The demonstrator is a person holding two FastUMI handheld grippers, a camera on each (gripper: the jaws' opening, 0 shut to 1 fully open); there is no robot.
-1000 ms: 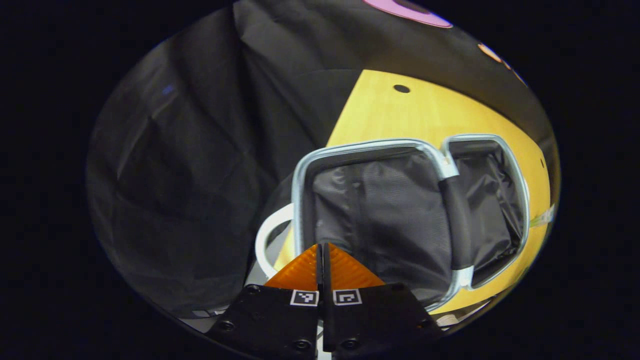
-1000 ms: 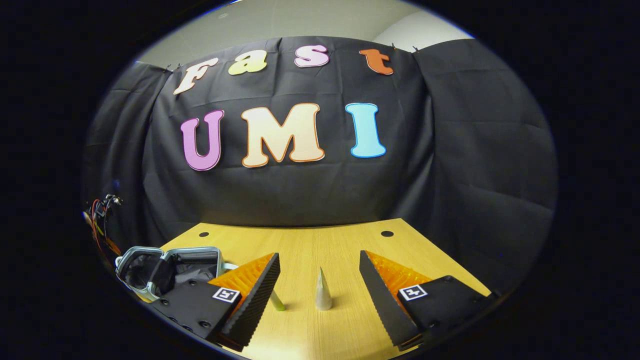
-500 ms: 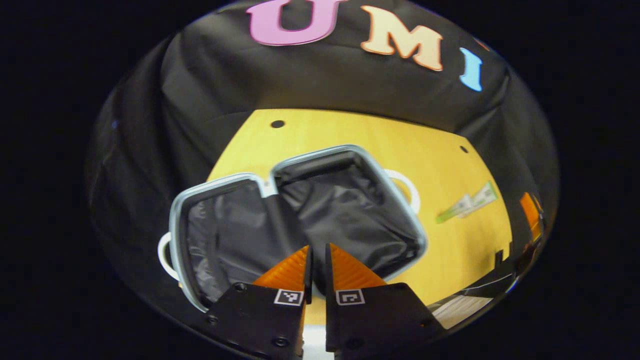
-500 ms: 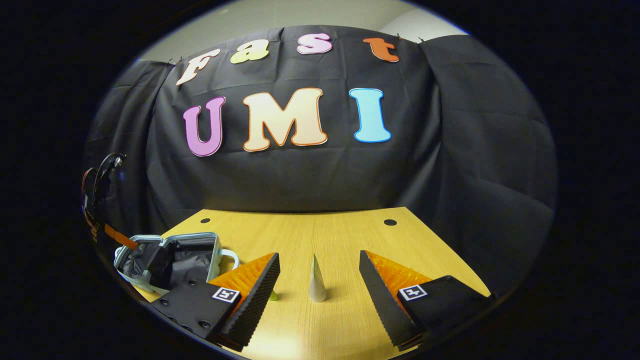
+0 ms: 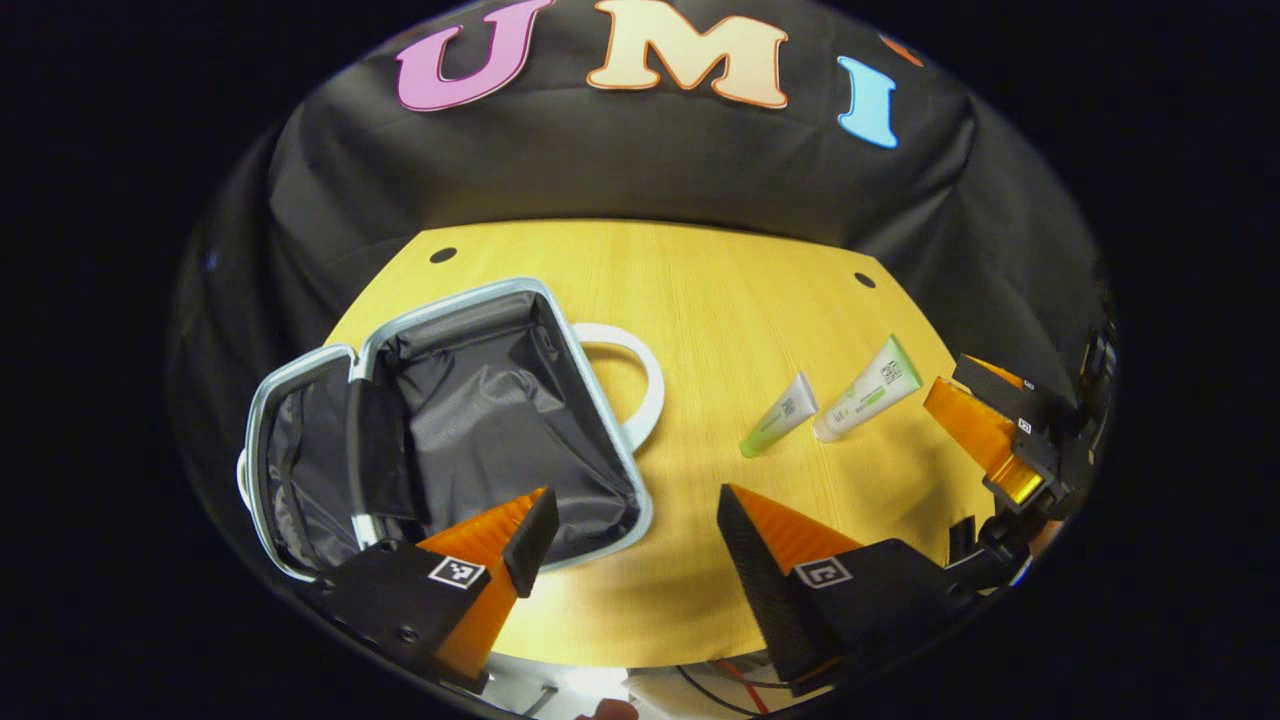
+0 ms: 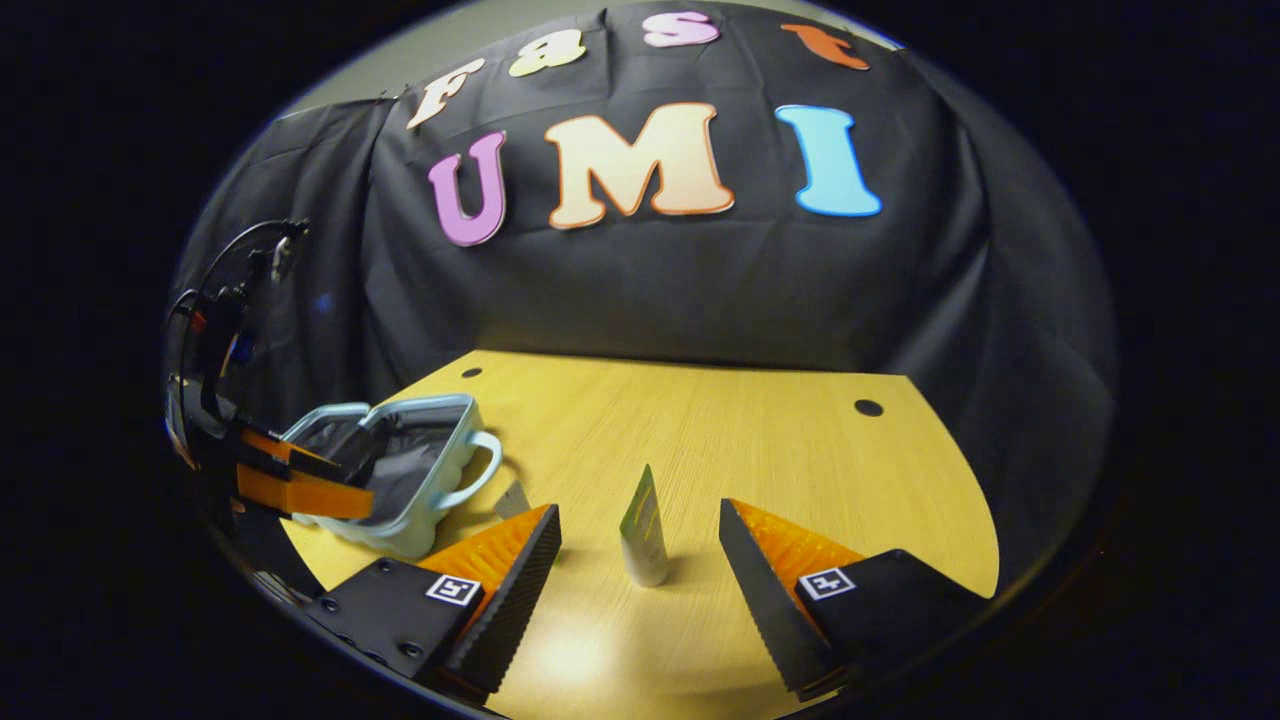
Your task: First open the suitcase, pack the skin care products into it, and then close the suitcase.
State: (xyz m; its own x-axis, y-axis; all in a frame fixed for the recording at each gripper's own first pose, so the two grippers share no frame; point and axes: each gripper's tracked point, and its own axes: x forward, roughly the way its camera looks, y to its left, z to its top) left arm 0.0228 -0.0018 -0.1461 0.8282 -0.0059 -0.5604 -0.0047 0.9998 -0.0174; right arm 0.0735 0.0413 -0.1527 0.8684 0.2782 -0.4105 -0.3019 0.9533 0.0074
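Jaws apart on both grippers (suitcase (image 5: 440, 420) lies open), tubes (image 5: 835, 405) alongside.

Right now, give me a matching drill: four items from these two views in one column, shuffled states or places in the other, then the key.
Items
1. suitcase
2. larger tube
3. smaller tube
4. left gripper

States
A. open, over the table's near edge beside the case
B. lying flat, nearer the suitcase handle
C. lying open, dark lining showing, nothing inside
D. lying flat, straight ahead between the right gripper's open fingers in the right gripper view

Pairs: 1-C, 2-D, 3-B, 4-A
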